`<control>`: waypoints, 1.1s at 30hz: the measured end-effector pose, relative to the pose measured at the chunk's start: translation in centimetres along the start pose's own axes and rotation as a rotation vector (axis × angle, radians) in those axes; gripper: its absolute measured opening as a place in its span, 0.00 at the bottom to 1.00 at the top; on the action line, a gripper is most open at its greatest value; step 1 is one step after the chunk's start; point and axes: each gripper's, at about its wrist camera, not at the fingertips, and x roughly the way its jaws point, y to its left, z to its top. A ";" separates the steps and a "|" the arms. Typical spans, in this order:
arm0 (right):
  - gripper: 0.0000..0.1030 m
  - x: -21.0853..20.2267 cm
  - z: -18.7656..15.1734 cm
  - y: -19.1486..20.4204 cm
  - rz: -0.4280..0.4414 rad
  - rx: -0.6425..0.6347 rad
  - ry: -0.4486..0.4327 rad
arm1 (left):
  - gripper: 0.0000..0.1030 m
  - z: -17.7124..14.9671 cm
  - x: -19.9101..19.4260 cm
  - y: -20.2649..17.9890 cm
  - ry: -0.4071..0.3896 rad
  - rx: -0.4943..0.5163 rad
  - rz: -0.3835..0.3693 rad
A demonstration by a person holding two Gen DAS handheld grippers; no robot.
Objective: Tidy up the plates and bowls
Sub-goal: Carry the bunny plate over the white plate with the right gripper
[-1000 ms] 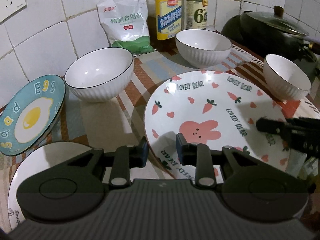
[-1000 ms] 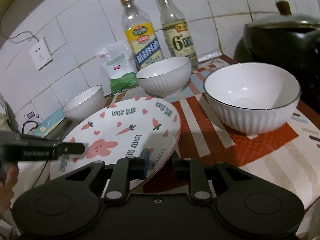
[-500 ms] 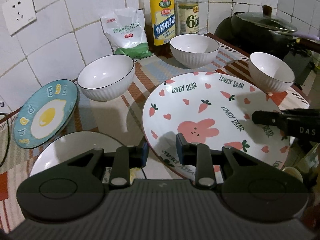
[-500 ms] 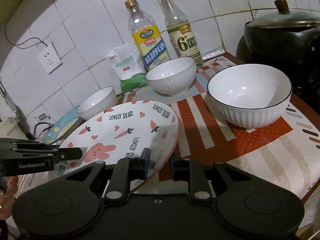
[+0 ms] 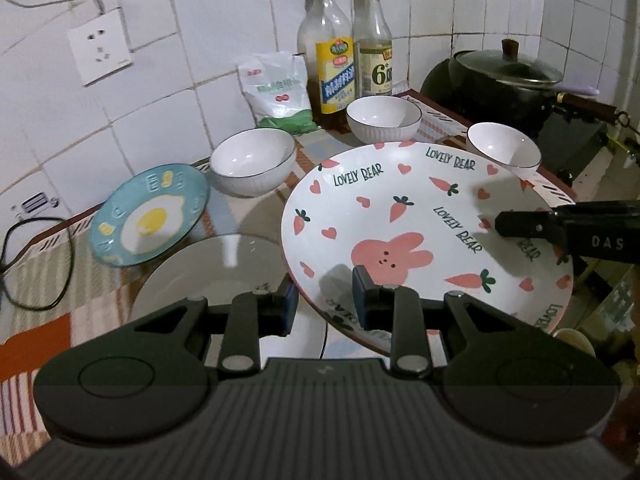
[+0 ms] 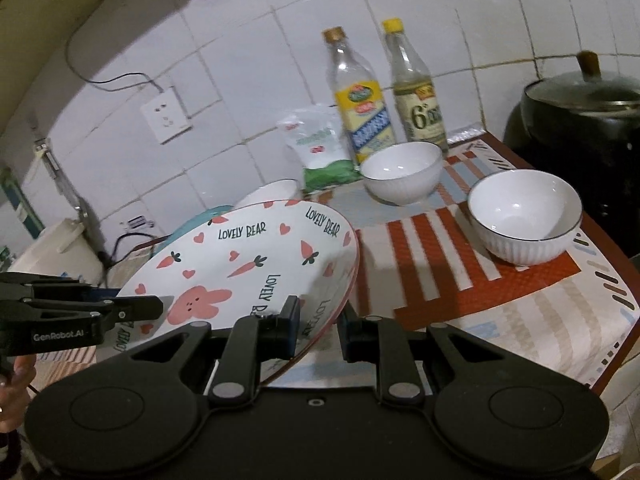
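Observation:
A big white plate [image 5: 400, 220] with a pink rabbit, carrots and hearts hangs tilted above the table. My left gripper [image 5: 324, 300] is shut on its near rim. My right gripper [image 6: 318, 326] is shut on the opposite rim, and it shows from the side in the left wrist view [image 5: 505, 225]. The right wrist view has the same plate [image 6: 248, 264] and the left gripper [image 6: 156, 307]. A blue fried-egg plate [image 5: 148, 220] and a plain white plate [image 5: 212, 268] lie on the table to the left. Three white bowls [image 5: 252, 160] [image 5: 384, 118] [image 5: 502, 148] stand behind.
Two bottles [image 5: 334, 76] [image 5: 374, 60] and a white-green bag [image 5: 278, 88] stand against the tiled wall. A black lidded pot [image 5: 504, 84] sits at the back right. A socket [image 5: 100, 50] is on the wall, and a cable [image 5: 36, 264] loops at the table's left end.
Both grippers have risen and drawn back with the rabbit plate between them, off the striped cloth. More of the plain white plate and the table's left end has come into view.

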 end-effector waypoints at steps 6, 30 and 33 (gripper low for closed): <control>0.24 -1.0 -0.1 3.4 0.032 -0.036 0.016 | 0.26 -1.6 -3.5 2.2 0.001 -0.046 0.011; 0.24 8.0 -2.5 9.5 0.091 -0.112 0.098 | 0.26 -7.8 -0.6 12.1 0.026 -0.206 0.021; 0.24 9.2 -2.6 9.5 0.085 -0.114 0.107 | 0.26 -8.0 0.7 13.0 0.039 -0.222 0.010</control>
